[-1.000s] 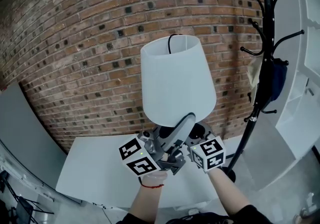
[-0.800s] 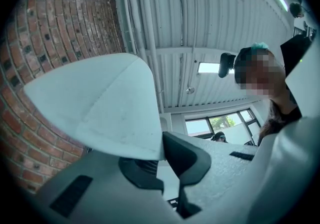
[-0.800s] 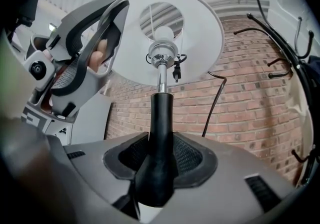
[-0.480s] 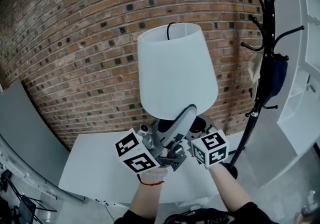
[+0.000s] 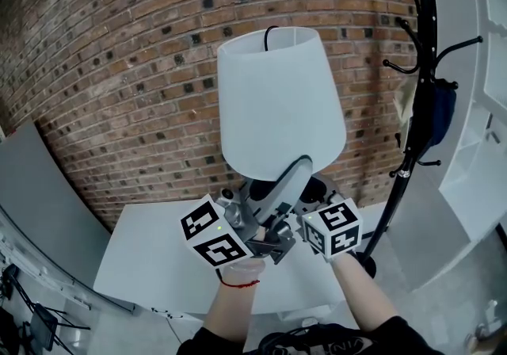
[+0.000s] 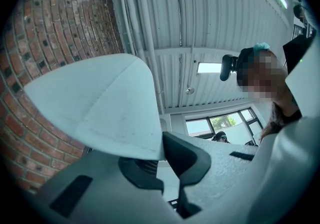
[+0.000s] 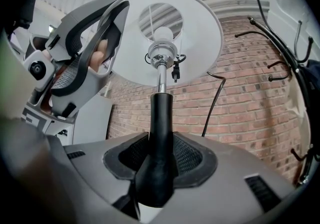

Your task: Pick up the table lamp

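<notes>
The table lamp hangs in the air above the white table [image 5: 150,262]. Its white shade [image 5: 277,100] fills the middle of the head view, and a black cord [image 5: 268,35] comes out of its top. My left gripper [image 5: 299,169] reaches up to the shade's lower rim. In the left gripper view that gripper [image 6: 161,160] is shut on the edge of the shade [image 6: 100,108]. My right gripper [image 7: 160,160] is shut on the lamp's black stem [image 7: 161,118], below the bulb [image 7: 162,34]. In the head view only its marker cube [image 5: 331,228] shows.
A brick wall [image 5: 119,68] stands right behind the table. A black coat rack [image 5: 418,92] with something dark hanging on it stands to the right, and a white shelf unit [image 5: 483,116] beyond it. A grey panel [image 5: 32,195] leans at the left.
The lamp and both grippers have risen a little; the shade sits higher against the brick wall. Both grips are unchanged.
</notes>
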`<action>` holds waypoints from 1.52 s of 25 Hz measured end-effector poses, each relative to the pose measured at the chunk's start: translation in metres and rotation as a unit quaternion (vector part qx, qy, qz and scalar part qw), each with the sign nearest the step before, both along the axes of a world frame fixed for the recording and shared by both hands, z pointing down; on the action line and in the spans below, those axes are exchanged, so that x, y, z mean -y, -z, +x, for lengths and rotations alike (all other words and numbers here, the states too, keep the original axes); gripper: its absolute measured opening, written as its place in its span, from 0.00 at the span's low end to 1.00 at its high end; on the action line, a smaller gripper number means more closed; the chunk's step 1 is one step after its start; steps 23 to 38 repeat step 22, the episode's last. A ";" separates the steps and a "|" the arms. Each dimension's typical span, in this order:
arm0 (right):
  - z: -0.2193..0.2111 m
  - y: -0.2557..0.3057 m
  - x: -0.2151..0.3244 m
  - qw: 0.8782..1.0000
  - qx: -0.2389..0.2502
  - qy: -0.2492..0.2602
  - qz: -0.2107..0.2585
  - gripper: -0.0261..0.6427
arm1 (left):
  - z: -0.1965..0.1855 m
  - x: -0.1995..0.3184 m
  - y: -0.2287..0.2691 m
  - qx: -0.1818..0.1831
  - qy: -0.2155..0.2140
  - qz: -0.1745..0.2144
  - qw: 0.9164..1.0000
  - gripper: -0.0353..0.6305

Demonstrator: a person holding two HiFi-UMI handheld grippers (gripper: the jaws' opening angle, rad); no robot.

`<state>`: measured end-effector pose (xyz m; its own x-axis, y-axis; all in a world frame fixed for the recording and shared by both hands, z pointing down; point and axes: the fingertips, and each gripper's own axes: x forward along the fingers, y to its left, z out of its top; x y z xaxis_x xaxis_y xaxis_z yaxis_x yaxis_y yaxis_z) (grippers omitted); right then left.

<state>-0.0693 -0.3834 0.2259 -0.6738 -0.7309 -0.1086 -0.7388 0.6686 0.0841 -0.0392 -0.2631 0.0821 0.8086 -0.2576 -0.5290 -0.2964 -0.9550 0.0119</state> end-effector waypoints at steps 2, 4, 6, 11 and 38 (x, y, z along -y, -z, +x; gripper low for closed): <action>-0.001 0.001 -0.001 1.000 0.000 0.000 0.001 0.27 | -0.001 -0.001 0.001 -0.001 -0.001 0.000 1.000 0.07; -0.001 0.002 -0.002 1.000 0.000 -0.001 0.001 0.27 | -0.001 -0.002 0.002 -0.001 -0.001 0.000 1.000 0.07; -0.003 0.002 -0.003 1.000 0.000 0.000 0.000 0.27 | -0.002 -0.003 0.001 -0.001 0.001 0.000 1.000 0.07; -0.006 0.001 -0.005 1.000 0.000 -0.002 0.000 0.27 | -0.006 -0.005 0.001 0.001 0.000 -0.001 1.000 0.07; -0.010 0.004 -0.008 1.000 -0.001 -0.009 0.007 0.27 | -0.013 -0.009 0.002 -0.008 -0.006 0.000 1.000 0.07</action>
